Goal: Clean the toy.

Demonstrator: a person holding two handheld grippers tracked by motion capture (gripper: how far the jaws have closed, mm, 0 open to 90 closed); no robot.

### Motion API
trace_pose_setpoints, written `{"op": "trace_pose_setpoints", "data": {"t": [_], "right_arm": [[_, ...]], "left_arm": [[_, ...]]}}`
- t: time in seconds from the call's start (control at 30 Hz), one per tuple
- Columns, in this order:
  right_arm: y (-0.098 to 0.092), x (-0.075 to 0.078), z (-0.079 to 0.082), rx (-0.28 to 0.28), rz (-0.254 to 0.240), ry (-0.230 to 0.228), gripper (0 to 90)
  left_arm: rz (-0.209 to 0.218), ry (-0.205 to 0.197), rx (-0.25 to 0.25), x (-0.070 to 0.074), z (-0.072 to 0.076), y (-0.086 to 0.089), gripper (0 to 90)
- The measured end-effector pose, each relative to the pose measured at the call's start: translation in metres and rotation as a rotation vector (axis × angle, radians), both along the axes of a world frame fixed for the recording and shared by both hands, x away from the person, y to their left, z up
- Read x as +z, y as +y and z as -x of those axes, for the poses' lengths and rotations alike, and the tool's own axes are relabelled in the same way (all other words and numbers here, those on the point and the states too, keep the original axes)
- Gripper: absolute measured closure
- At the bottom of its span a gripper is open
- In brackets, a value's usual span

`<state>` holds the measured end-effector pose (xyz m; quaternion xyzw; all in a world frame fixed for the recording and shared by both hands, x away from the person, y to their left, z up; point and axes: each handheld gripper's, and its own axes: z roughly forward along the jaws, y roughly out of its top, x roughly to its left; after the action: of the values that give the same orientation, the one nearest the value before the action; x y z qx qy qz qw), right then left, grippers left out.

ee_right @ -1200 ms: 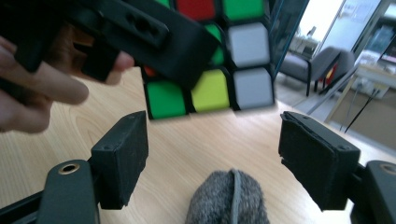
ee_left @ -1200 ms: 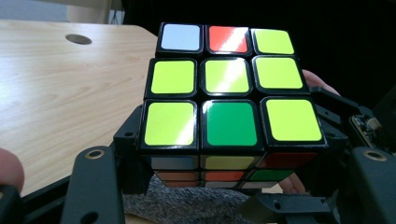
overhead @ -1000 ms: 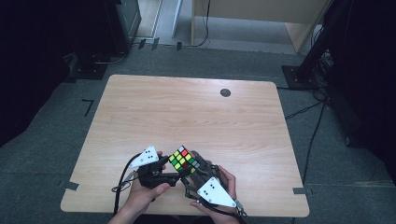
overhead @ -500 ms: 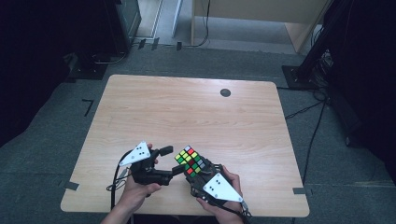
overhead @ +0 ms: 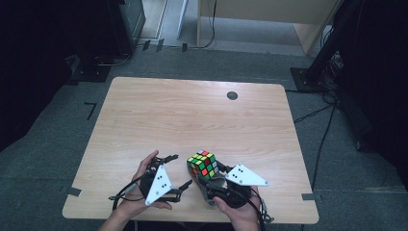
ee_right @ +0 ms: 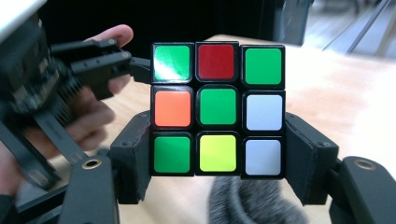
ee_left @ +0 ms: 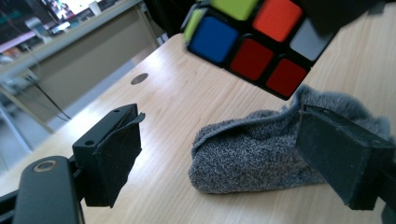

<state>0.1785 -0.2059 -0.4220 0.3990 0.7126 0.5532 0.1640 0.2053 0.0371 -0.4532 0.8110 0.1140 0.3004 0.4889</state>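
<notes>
2 black jaws of the right gripper (ee_right: pixel 217 163) are clamped on the bottom layer of the Rubik's cube (ee_right: pixel 217 109), pads flat against its 2 side faces, holding it clear above the wooden table (overhead: pixel 192 115). The left gripper (ee_left: pixel 233 154) has just been opening; its jaws stand apart with nothing between them, just beside the cube, which hangs above a grey sock (ee_left: pixel 261 154) lying on the tabletop. My worry: with only 1 layer pinched, any push or twist from the left gripper could rotate the cube in the pads or pop it loose, dropping it onto the sock or off the near edge.
</notes>
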Motion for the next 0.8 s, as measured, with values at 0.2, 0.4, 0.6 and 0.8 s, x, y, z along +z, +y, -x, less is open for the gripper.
{"op": "trace_pose_setpoints", "data": {"t": [0.2,0.4,0.6,0.8], "right_arm": [[0.011,-0.001,-0.001,0.044,-0.008,0.11,34.5],[0.021,-0.01,-0.006,0.097,-0.02,0.197,34.1],[0.002,-0.008,-0.009,0.119,-0.141,0.163,22.2],[-0.009,-0.033,-0.019,-0.024,-0.037,0.157,24.4]], "left_arm": [[-0.049,-0.087,-0.005,-0.005,0.01,-0.011,14.3],[-0.092,-0.169,-0.022,-0.013,0.016,-0.015,32.1],[-0.022,-0.067,-0.002,-0.01,0.002,0.003,32.8],[0.045,0.021,0.09,-0.008,-0.019,0.029,32.8]]}}
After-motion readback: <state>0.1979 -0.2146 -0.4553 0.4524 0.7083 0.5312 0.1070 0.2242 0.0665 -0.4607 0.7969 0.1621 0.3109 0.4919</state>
